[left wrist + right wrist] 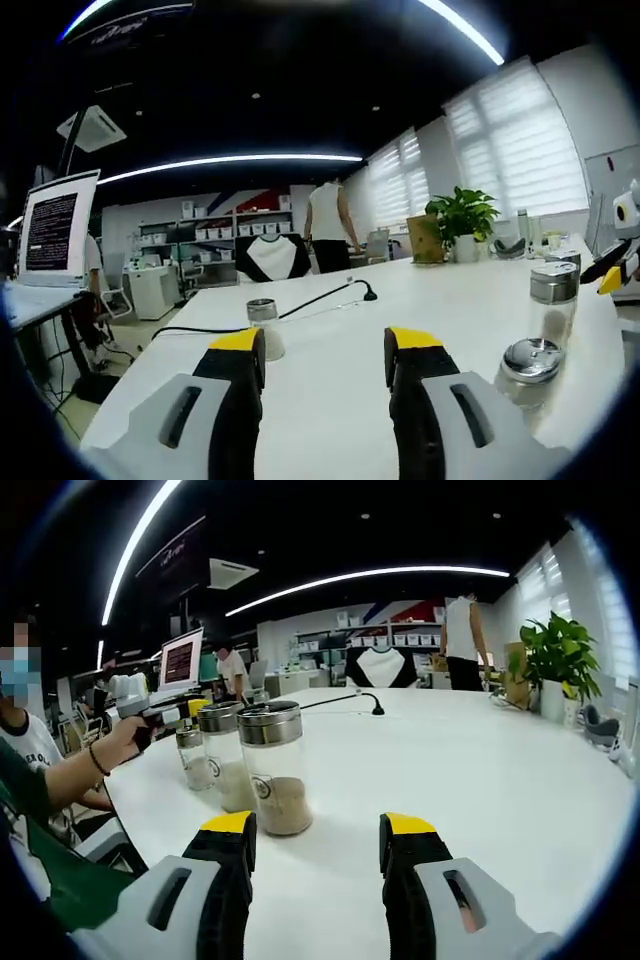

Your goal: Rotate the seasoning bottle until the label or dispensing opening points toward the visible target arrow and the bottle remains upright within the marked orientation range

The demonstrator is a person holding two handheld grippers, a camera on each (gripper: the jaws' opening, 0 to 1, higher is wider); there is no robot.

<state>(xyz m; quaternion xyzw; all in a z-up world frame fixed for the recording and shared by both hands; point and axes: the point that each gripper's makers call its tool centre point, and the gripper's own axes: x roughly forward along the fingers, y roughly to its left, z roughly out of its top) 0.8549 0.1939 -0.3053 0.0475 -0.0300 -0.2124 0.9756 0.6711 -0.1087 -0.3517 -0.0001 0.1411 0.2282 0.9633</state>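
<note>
White table point(330, 330) is big, w/ bare top ahead of both grippers; in right gripper view its near edge curves at left, close beside the bottles. Black cable point(300, 305) crosses the far part, potted plant point(556, 660) near the far edge.

Right gripper point(315, 842): jaws apart, nothing btwn them. Three seasoning bottles point(275, 765) w/ metal lids stand upright in a row, just ahead & left of the left jaw, not touching.

Left gripper point(325, 355): jaws apart, empty. Small jar point(263, 322) just beyond its left jaw; two bottles to the right. A hand point(125, 742) holds it by the row's far end.
</note>
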